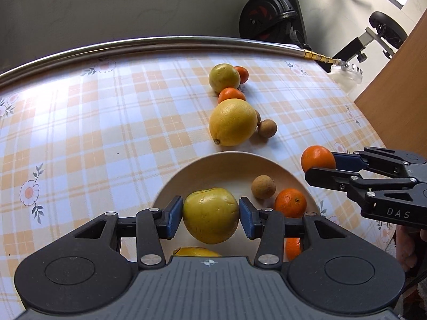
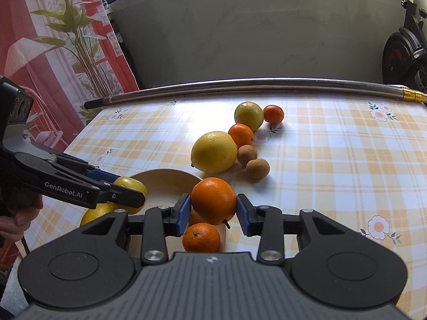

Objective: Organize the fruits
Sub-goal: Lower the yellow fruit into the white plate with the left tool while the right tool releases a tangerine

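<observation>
The left gripper (image 1: 210,214) holds a yellow-green fruit (image 1: 210,214) over the bowl (image 1: 229,165). The right gripper (image 2: 213,210) holds an orange (image 2: 213,200) by the bowl's edge. In the bowl lie one brown ball (image 1: 263,186), two small oranges (image 1: 291,202) and one yellow fruit (image 1: 196,252). On the table (image 1: 106,133) sit one big lemon (image 1: 232,122), one green-yellow fruit (image 1: 224,78), two little oranges (image 1: 231,94) and two brown balls (image 2: 257,168). The cloth has orange checks and flowers. A metal pole (image 1: 160,43) lies at the far edge, with an exercise bike (image 1: 275,16) behind.
</observation>
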